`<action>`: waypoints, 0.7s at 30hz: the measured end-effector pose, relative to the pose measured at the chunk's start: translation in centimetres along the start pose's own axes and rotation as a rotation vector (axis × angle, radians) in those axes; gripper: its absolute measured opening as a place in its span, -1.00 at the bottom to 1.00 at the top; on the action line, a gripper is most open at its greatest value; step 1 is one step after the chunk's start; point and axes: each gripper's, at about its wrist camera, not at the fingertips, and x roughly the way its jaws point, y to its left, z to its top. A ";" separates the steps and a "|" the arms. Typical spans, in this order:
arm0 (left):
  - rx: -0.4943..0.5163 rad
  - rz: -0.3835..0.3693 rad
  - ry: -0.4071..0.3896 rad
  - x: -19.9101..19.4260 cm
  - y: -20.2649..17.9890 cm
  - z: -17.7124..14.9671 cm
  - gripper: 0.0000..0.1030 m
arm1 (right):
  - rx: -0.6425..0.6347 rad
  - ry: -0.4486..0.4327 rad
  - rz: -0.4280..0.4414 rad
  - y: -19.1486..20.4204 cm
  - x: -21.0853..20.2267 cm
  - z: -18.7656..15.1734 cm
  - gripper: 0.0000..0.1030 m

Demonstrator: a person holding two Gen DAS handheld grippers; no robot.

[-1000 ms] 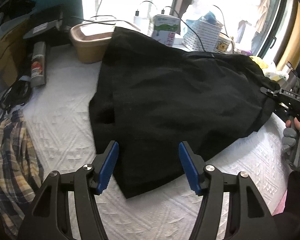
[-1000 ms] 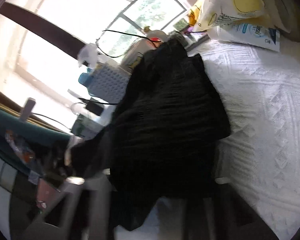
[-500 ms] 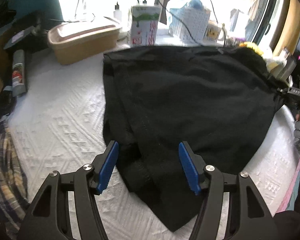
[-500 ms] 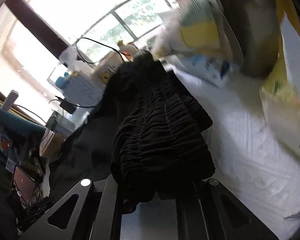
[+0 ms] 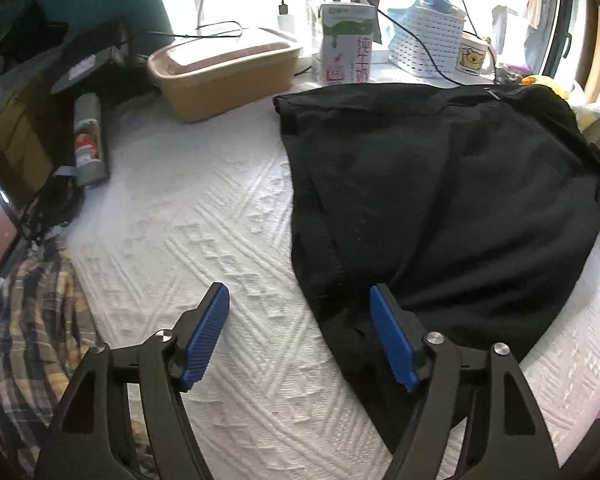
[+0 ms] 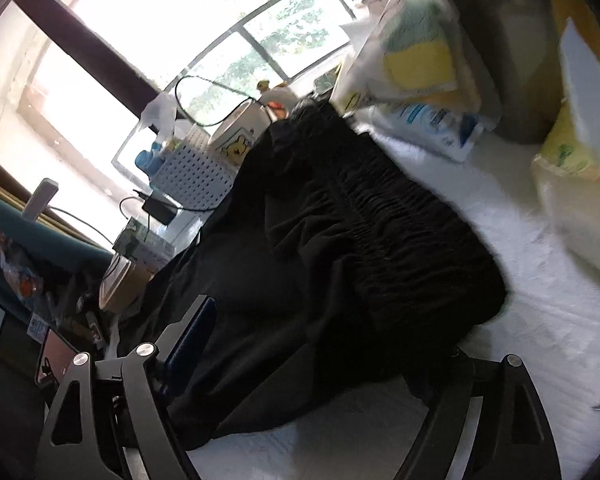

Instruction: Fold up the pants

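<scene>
- The left tongs [image 5: 300, 330] stand wide apart, blue pads [image 5: 204, 334] gripping nothing, their jaws having just opened further; the left pad sits over bare white cover, the right pad over the near edge of the black pants [image 5: 440, 200].
- The right tongs [image 6: 320, 356] gape wide, jaws having just sprung open; pants [image 6: 320, 248] cloth lies between the fingers, but the one pad in view does not press on it. The right-hand finger is partly lost against the dark fabric.
- The pants lie spread on a white textured bedspread [image 5: 188, 240], filling the right half of the left wrist view; a folded edge runs down their left side and the near end tapers towards the tongs.
- Seen from the right wrist, the gathered elastic waistband [image 6: 400, 216] lies bunched on the side of the pants towards the white cover [image 6: 540, 320], with loose folds beside it.
- Beyond the pants, along the bright window: a tan lidded box [image 5: 224, 72], a green-and-white carton [image 5: 346, 46], a white perforated basket [image 5: 428, 44] and a mug with a bear print [image 5: 472, 58], cables trailing among them.
- At the far left, a grey can [image 5: 88, 136] lies on its side; plaid fabric [image 5: 32, 320] is heaped at the bed's edge.
- Yellow-and-white packets [image 6: 420, 64] sit blurred to the right of the waistband.
</scene>
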 end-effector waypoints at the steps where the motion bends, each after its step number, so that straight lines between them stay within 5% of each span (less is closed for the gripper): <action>1: -0.016 0.001 -0.003 -0.4 0.3 0.2 0.40 | 0.005 -0.007 -0.005 -0.2 -0.5 0.0 0.66; 6: -0.129 -0.137 -0.108 -3.4 1.9 1.3 0.40 | 0.044 -0.004 -0.034 -2.3 -1.2 -0.5 0.67; 9: -0.104 -0.169 -0.141 -3.4 0.9 2.5 0.40 | 0.069 -0.015 -0.018 -2.7 -0.6 -0.4 0.68; 15: -0.007 -0.154 -0.112 0.4 -2.4 5.1 0.40 | 0.042 -0.023 -0.032 -1.4 2.0 1.0 0.69; 21: 0.029 -0.064 -0.045 4.0 -1.0 5.1 0.47 | 0.085 -0.055 -0.024 -1.7 3.1 2.2 0.71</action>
